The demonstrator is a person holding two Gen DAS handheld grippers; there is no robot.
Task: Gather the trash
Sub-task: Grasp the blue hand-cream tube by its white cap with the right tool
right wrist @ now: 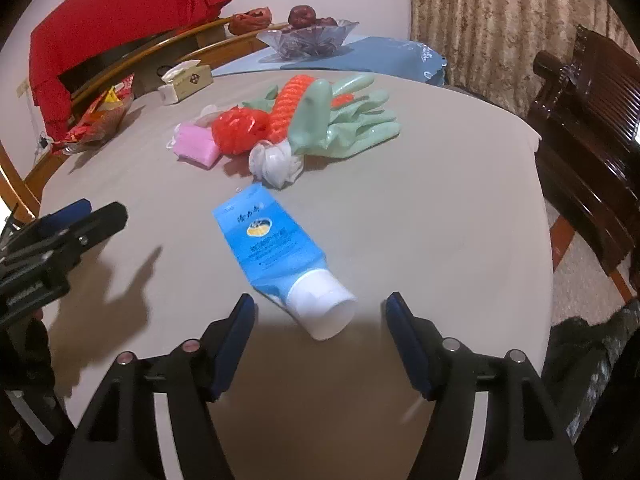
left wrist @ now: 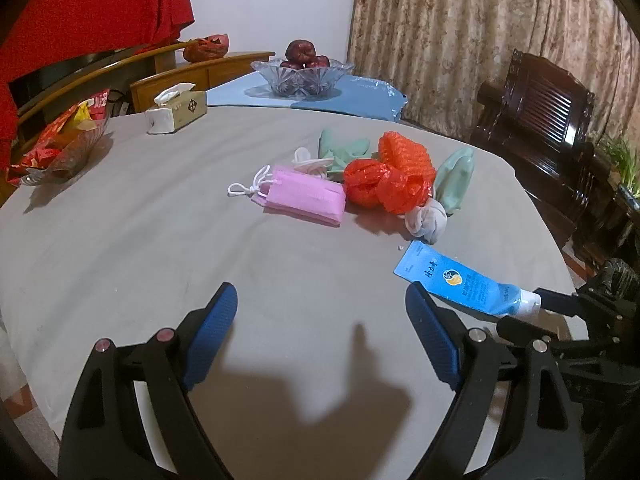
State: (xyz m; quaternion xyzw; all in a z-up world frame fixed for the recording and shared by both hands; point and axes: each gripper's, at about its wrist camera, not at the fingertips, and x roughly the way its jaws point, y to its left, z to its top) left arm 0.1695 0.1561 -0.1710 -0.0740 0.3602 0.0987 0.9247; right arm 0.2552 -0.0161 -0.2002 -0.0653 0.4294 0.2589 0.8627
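Note:
A blue tube with a white cap [right wrist: 280, 256] lies on the grey tablecloth, cap end between the open fingers of my right gripper [right wrist: 320, 312], untouched. It also shows in the left wrist view [left wrist: 460, 282]. Beyond it is a pile of trash: a pink face mask [left wrist: 304, 196], red plastic bags [left wrist: 384, 184], an orange mesh [left wrist: 404, 152], green rubber gloves [right wrist: 352, 120] and a white crumpled wad [right wrist: 276, 160]. My left gripper [left wrist: 320, 312] is open and empty over bare cloth, left of the tube.
A tissue box [left wrist: 176, 110] and a glass dish of snack wrappers [left wrist: 60, 148] stand at the far left. A glass bowl of apples [left wrist: 304, 74] sits on a blue mat behind. A dark wooden chair [left wrist: 540, 120] stands right of the table edge.

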